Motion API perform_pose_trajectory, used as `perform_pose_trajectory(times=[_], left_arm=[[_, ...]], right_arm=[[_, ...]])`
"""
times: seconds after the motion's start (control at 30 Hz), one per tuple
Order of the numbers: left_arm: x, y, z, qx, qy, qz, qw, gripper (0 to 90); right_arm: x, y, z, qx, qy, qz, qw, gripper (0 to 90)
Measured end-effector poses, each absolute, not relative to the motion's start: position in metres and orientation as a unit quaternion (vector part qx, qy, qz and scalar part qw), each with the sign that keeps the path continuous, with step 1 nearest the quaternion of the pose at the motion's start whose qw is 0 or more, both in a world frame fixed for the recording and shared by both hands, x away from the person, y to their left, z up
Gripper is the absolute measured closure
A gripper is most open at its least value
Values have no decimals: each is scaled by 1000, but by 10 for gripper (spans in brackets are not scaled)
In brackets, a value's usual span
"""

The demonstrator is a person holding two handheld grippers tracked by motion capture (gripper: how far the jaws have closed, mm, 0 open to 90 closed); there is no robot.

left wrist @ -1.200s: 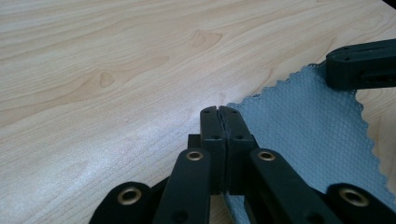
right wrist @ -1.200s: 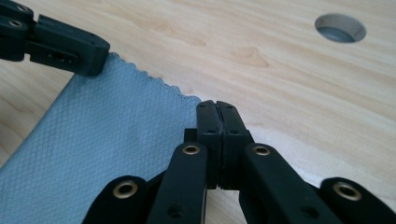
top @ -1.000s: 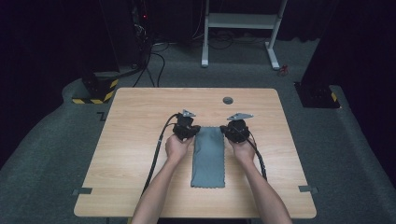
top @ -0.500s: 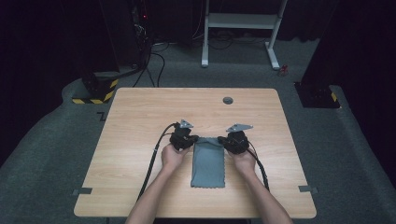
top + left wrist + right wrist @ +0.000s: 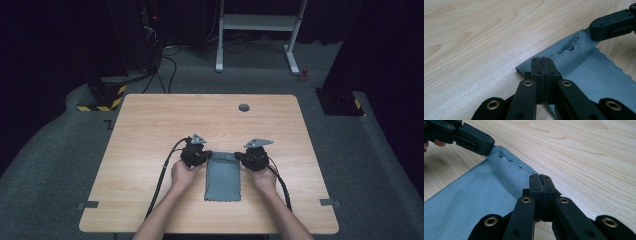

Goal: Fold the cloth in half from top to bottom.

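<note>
Here the cloth [image 5: 223, 175] was pinched at its far corners, one between each closed pair of fingers: left gripper [image 5: 541, 61], right gripper [image 5: 540, 178].

Both forearms reach forward side by side over the tabletop [image 5: 150, 125], the left gripper [image 5: 206, 154] and right gripper [image 5: 239, 156] facing inward toward each other, each with jaws pressed together, hands wrapped behind them.

- Table [image 5: 150, 130]: wooden top, standing on grey carpet.
- Grommet [image 5: 244, 107]: dark, round, sitting near table's far edge.
- White frame [image 5: 257, 22]: standing beyond table.
- Striped block [image 5: 102, 97]: lying by far-left corner.
</note>
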State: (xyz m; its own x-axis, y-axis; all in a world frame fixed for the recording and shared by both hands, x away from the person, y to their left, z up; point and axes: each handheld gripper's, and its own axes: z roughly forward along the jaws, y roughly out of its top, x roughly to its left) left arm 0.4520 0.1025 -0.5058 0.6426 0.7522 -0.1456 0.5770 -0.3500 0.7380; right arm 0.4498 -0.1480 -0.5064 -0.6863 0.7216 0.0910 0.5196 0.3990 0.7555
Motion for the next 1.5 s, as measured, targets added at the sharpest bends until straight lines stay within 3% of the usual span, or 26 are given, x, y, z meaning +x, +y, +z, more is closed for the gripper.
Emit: perform_pose_trajectory(times=[1.5], left_arm=[[413,108,-507,809,392,106,425,891]], right_arm=[[414,-159,-505,345,828,429,102,896]])
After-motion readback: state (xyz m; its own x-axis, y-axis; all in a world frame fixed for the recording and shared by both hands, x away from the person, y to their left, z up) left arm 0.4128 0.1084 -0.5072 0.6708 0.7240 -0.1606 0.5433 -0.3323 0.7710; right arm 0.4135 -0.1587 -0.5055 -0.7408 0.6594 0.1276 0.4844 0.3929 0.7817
